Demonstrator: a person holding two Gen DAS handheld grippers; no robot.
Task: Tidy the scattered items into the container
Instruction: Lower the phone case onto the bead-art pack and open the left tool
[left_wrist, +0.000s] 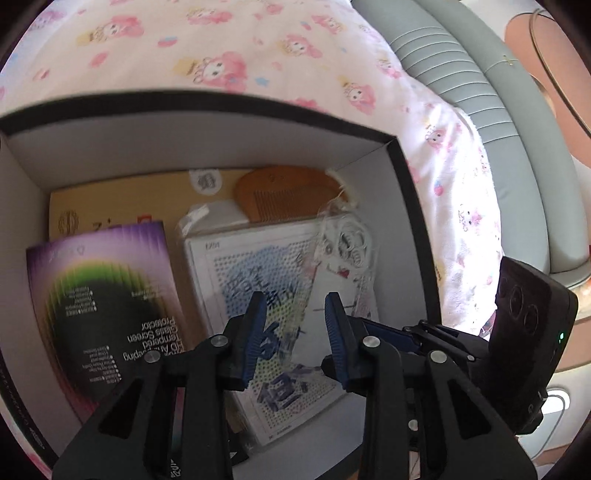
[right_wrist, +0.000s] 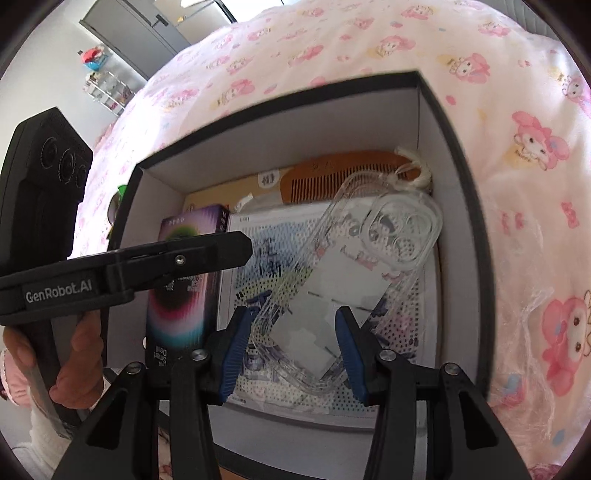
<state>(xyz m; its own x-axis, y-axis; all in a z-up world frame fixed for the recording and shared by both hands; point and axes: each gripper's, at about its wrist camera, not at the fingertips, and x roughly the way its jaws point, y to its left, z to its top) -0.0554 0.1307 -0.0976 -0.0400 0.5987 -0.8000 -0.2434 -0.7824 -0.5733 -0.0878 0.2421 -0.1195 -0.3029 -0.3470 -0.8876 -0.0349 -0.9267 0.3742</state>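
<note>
The box (right_wrist: 476, 206) on the bed (right_wrist: 369, 40) lies under both grippers, jaws apart and empty. The clear phone case (right_wrist: 354, 280), between the right gripper (right_wrist: 291, 354) jaws, could snag if they close.

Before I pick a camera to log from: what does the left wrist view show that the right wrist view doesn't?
Only the left view shows the grey-green sofa past the bedding. Only the right view shows the grey door, the shelf, and the hand holding the left gripper. Both show the box, the comb, the purple pack, the peg board and the clear phone case lying on it.
</note>
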